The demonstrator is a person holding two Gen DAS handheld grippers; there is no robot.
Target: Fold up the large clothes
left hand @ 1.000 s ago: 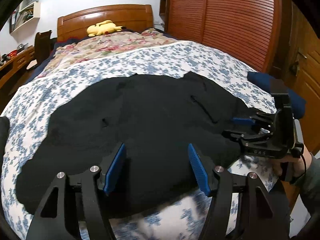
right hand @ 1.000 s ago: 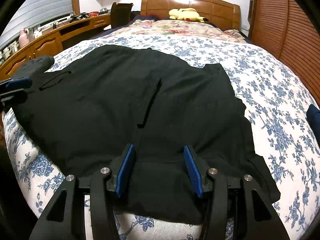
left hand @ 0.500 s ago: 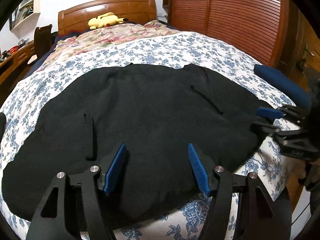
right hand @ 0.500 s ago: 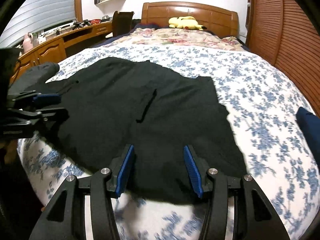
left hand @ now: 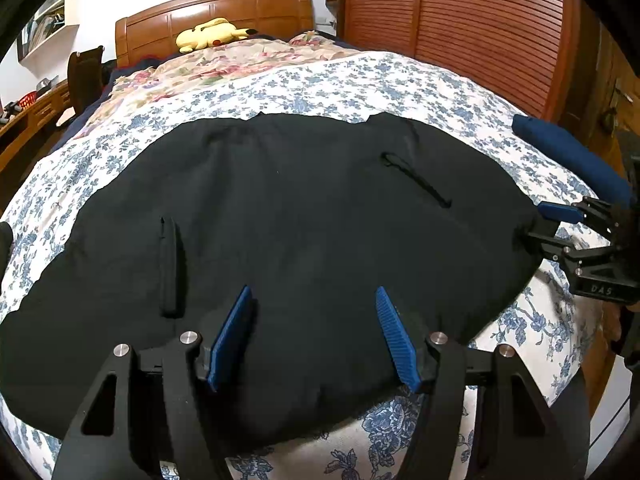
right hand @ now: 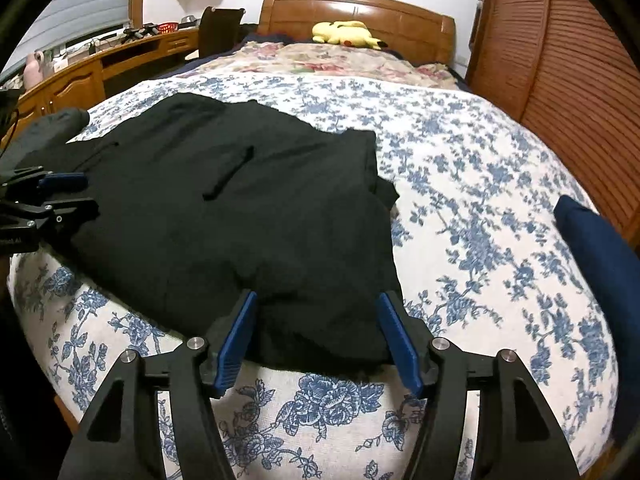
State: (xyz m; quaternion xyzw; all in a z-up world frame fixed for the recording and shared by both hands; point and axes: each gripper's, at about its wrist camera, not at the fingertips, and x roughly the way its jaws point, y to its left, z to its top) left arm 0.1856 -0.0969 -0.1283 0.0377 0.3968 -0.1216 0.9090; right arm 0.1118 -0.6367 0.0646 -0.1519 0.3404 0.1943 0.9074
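A large black garment (left hand: 304,216) lies spread flat on the blue-flowered bedspread (left hand: 360,84), with two slit pockets facing up. It also shows in the right wrist view (right hand: 248,216). My left gripper (left hand: 314,320) is open over the garment's near hem, its blue pads apart. My right gripper (right hand: 318,320) is open over the garment's near right corner. The right gripper also shows in the left wrist view (left hand: 560,224) at the garment's right edge. The left gripper shows in the right wrist view (right hand: 60,192) at the garment's left edge.
A folded dark blue item (right hand: 600,248) lies on the bed's right side, also in the left wrist view (left hand: 568,156). A yellow plush toy (left hand: 212,34) sits by the wooden headboard (right hand: 360,12). A wooden desk (right hand: 80,68) stands left, a slatted wardrobe (left hand: 460,32) right.
Both grippers have drawn back toward the foot of the bed and stay open. The garment now lies flatter and more spread out, with its near edge at the bed's edge.
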